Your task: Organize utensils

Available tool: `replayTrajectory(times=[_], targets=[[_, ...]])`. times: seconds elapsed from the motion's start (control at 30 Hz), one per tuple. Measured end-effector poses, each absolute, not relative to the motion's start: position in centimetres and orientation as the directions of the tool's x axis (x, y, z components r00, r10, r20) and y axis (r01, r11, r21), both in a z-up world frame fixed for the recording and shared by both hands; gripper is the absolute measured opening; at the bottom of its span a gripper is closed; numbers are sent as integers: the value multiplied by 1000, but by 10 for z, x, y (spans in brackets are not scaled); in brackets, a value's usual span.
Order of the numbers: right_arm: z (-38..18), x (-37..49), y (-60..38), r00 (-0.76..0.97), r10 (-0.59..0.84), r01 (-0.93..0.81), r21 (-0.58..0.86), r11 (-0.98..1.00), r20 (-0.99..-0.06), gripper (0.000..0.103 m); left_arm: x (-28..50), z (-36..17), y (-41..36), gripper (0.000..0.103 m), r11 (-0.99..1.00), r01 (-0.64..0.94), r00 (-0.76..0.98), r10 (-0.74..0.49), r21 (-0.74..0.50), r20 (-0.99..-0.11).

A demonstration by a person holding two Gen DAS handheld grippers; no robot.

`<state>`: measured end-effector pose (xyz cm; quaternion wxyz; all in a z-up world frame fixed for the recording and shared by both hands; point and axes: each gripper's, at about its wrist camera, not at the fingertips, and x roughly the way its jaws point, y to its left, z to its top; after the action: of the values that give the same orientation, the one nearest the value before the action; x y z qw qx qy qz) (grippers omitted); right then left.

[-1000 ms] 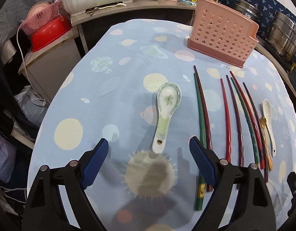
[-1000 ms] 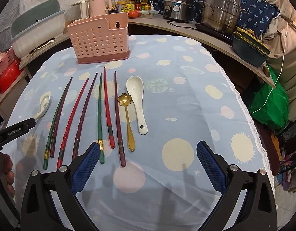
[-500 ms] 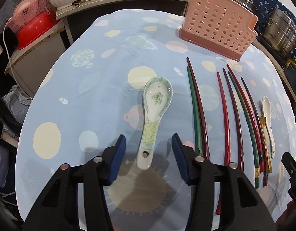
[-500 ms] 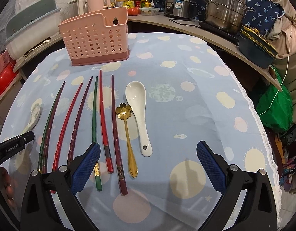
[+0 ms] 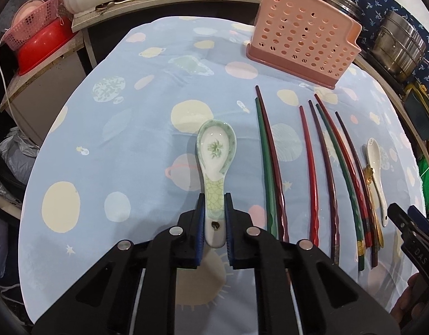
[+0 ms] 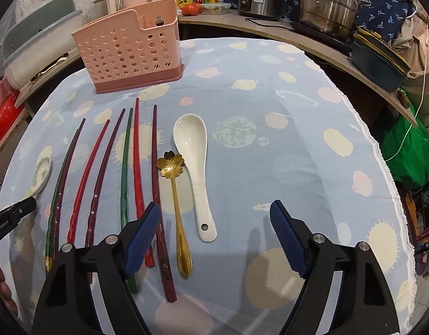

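Left gripper [image 5: 213, 220]: clamped on handle end of green-patterned ceramic spoon [image 5: 216, 153], bowl pointing away, lying on desk [image 5: 125, 145].
Right gripper [image 6: 214, 236]: wide apart, empty, hovering near handles of gold flower spoon [image 6: 175, 195] and white ceramic spoon [image 6: 195, 162].
Chopsticks [image 6: 136, 156]: eight, side by side, between the spoons.
Pink perforated holder [image 5: 303, 47]: far edge, upright.
Advice: lift level, grip firm on slick glaze; tilt handle-down over holder opening; avoid brushing nearest chopsticks.
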<state>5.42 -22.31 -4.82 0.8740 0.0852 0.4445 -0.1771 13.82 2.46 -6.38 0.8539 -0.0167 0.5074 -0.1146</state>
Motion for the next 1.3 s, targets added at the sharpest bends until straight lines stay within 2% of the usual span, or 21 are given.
replayTrajectory(times=[0.23,0.33,0.43,0.6,0.83,1.03,1.3], targets=[[-55,67,-228,532,-210,384,12,923,-821,47,137,-63,25,12,972,182,458,-219,-150,-862],[-59,72,-230,526,-202,383,18,924,-826,41,137,-62,25,12,971,182,460,-222,-153,-860],[-65,74,-232,517,-194,384,24,923,-834,37,137,-60,25,12,971,184,464,-222,-152,-858],[-67,75,-231,518,-207,378,4,926,-830,36,137,-60,25,12,971,184,465,-223,-154,-857],[-69,73,-228,519,-192,362,11,932,-833,17,135,-55,25,12,970,187,474,-226,-154,-851],[-68,69,-223,521,-177,346,17,938,-835,12,132,-51,24,12,969,195,482,-227,-149,-847],[-57,55,-223,536,-166,357,44,933,-828,12,124,-40,24,11,968,208,500,-231,-143,-835]])
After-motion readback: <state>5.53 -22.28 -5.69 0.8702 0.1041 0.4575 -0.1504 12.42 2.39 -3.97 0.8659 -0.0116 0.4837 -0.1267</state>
